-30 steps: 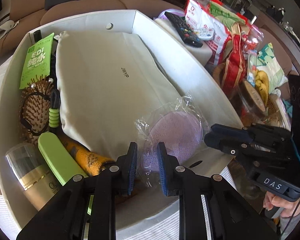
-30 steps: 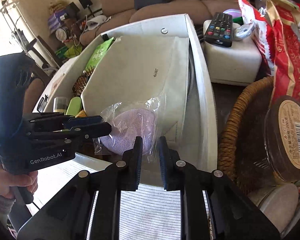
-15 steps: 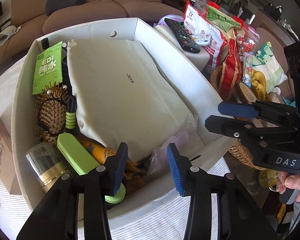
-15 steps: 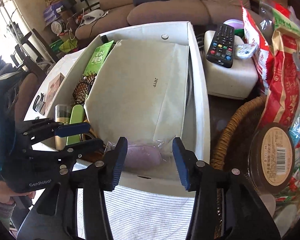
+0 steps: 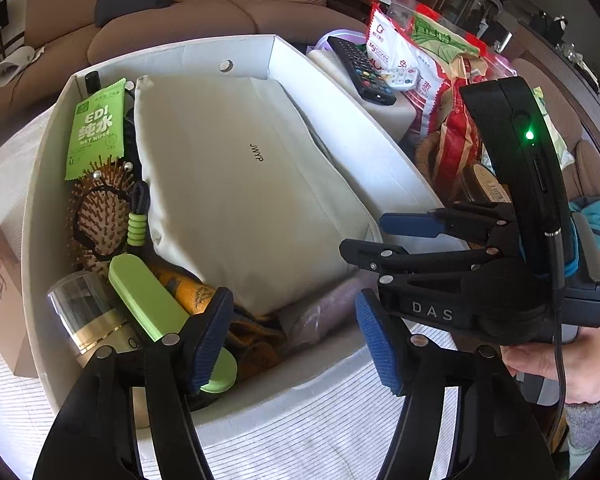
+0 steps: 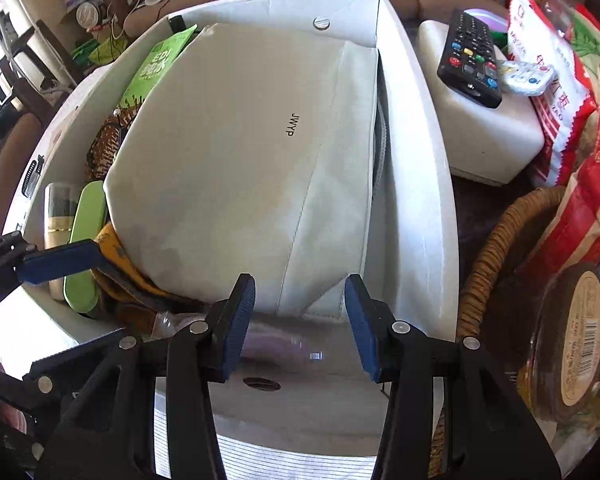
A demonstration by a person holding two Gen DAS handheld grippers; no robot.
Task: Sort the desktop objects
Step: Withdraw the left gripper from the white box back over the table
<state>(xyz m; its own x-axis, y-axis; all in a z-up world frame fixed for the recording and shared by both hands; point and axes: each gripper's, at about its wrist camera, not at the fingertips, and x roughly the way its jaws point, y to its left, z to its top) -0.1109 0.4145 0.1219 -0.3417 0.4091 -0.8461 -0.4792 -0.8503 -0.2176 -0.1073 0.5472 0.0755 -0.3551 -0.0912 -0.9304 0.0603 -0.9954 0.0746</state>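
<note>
Now both my grippers are hanging over the white box (image 5: 40, 184), holding nothing.

My left gripper (image 5: 296, 338) is spreading wider; the bagged purple puff (image 5: 320, 316) is lying inside the box's near wall, beneath my parted, empty right gripper (image 6: 300, 320).

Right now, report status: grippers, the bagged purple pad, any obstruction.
Left gripper opening, empty. Right gripper open, empty. Bagged purple pad lies in white box, front edge, against grey pouch. Nothing blocking.

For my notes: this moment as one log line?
left gripper: opening, empty | right gripper: open, empty | bagged purple puff: in white box
</note>
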